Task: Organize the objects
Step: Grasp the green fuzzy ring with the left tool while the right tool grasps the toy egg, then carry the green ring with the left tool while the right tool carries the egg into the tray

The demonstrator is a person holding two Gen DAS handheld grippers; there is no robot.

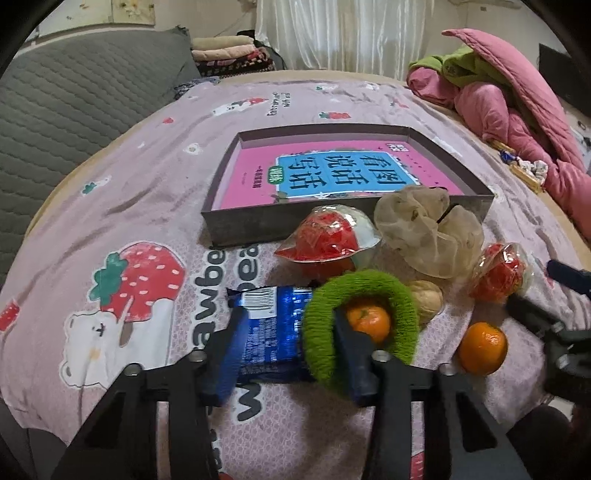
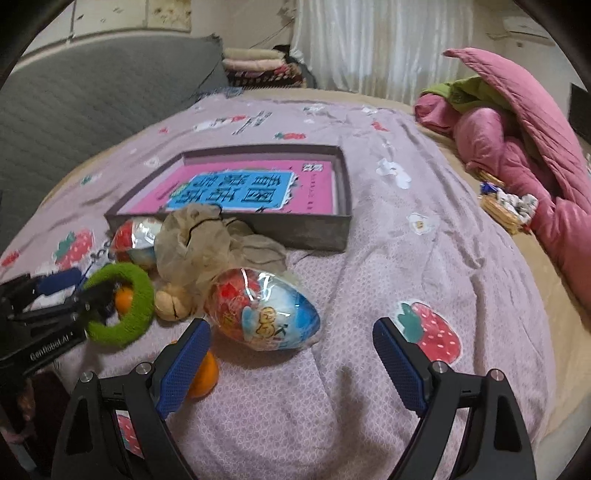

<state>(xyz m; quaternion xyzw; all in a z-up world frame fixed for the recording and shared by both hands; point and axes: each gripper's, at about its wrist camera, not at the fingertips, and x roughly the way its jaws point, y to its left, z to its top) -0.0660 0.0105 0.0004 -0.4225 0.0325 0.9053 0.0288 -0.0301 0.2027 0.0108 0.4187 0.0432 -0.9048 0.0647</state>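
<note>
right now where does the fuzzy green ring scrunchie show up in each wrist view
Left wrist view: the fuzzy green ring scrunchie sits low centre, around a small orange, with one finger of the left gripper through it.
Right wrist view: the same ring is at the far left, on that gripper's finger.
Shared landmark: the shallow grey box holding a pink book lies behind it in both.

bed: lilac strawberry-print sheet (image 2: 388, 258) beneath the claw | ahead-left: grey quilted headboard (image 1: 74, 103) | far ahead: white curtain (image 1: 343, 33), folded blankets (image 1: 229, 50) | ahead-right: pink quilt heap (image 2: 517, 147) | light: dim indoor
</note>
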